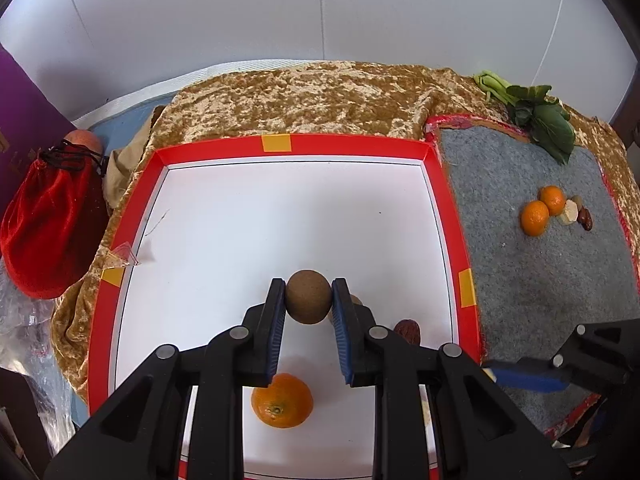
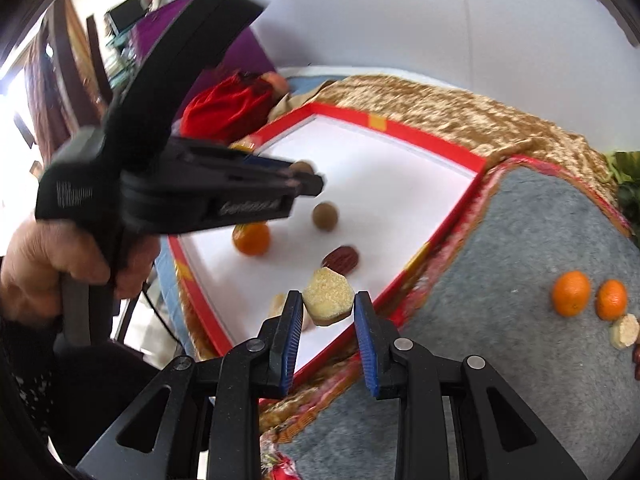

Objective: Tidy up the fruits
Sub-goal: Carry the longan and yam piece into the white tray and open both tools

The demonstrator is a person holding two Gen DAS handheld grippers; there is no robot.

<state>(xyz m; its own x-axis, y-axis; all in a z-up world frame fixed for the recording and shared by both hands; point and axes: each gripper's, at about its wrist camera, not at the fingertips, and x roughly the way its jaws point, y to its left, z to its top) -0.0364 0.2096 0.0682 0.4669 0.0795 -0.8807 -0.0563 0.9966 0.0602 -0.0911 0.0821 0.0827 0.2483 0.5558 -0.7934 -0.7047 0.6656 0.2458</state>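
Fingers of the left gripper (image 1: 308,300) clamp a brown round fruit (image 1: 308,297) above the red-rimmed white tray (image 1: 348,147). Right gripper (image 2: 328,308) fingers pinch a pale cut chunk (image 2: 328,301) over the tray's edge. One orange (image 1: 282,401), another brown fruit (image 2: 325,216) and a dark date (image 2: 341,258) lie inside. Surface carries gold cloth (image 1: 304,96) and grey mat (image 1: 532,272) holding two oranges (image 2: 571,293). White wall (image 1: 320,12) behind; red pouch (image 1: 48,224) left.
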